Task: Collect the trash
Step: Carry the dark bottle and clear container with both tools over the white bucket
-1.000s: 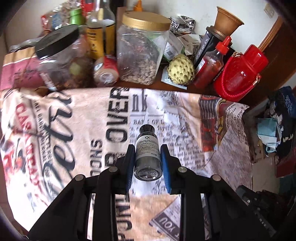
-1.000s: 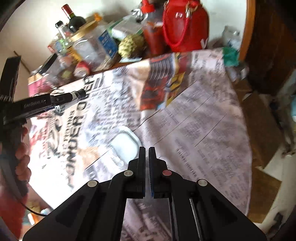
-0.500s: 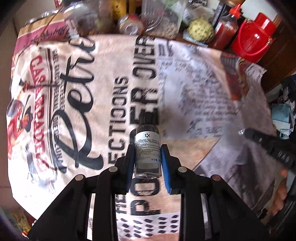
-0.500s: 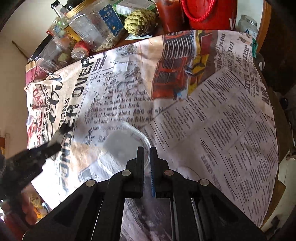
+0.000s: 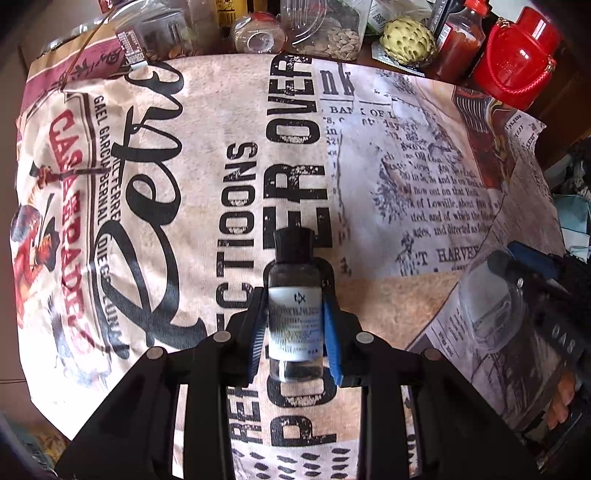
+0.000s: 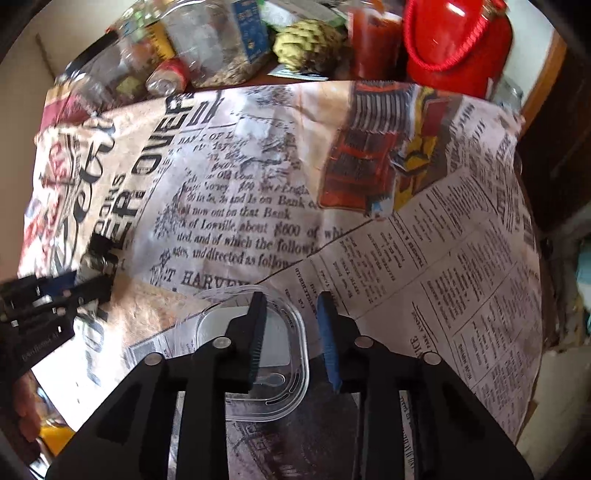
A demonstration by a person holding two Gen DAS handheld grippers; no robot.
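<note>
My left gripper point(image 5: 294, 306) is shut on a small dark bottle point(image 5: 294, 317) with a black cap and a white label, held just above the newspaper-print tablecloth point(image 5: 184, 184). A clear plastic tub point(image 6: 280, 391) stands on the cloth under my right gripper point(image 6: 290, 297), whose jaws are opening. Its left finger is over the inside of the tub and its right finger outside the tub's right wall; neither pad presses on it. In the left wrist view the tub point(image 5: 491, 310) and the right gripper point(image 5: 517, 264) show at the right edge. The left gripper point(image 6: 92, 258) appears at the left of the right wrist view.
Along the table's far edge stand jars point(image 5: 325, 26), a sauce bottle point(image 5: 458, 40), a green custard apple point(image 5: 406, 35) and a red container point(image 5: 517, 59) with a cord handle. The cloth drops off the table edge at the right point(image 6: 532, 295). A person's hand point(image 5: 561, 402) holds the right gripper.
Both grippers have come down closer to the cloth. The right gripper's jaws, shut a second ago, have parted over the clear tub. The bottle stays held in the left gripper.
</note>
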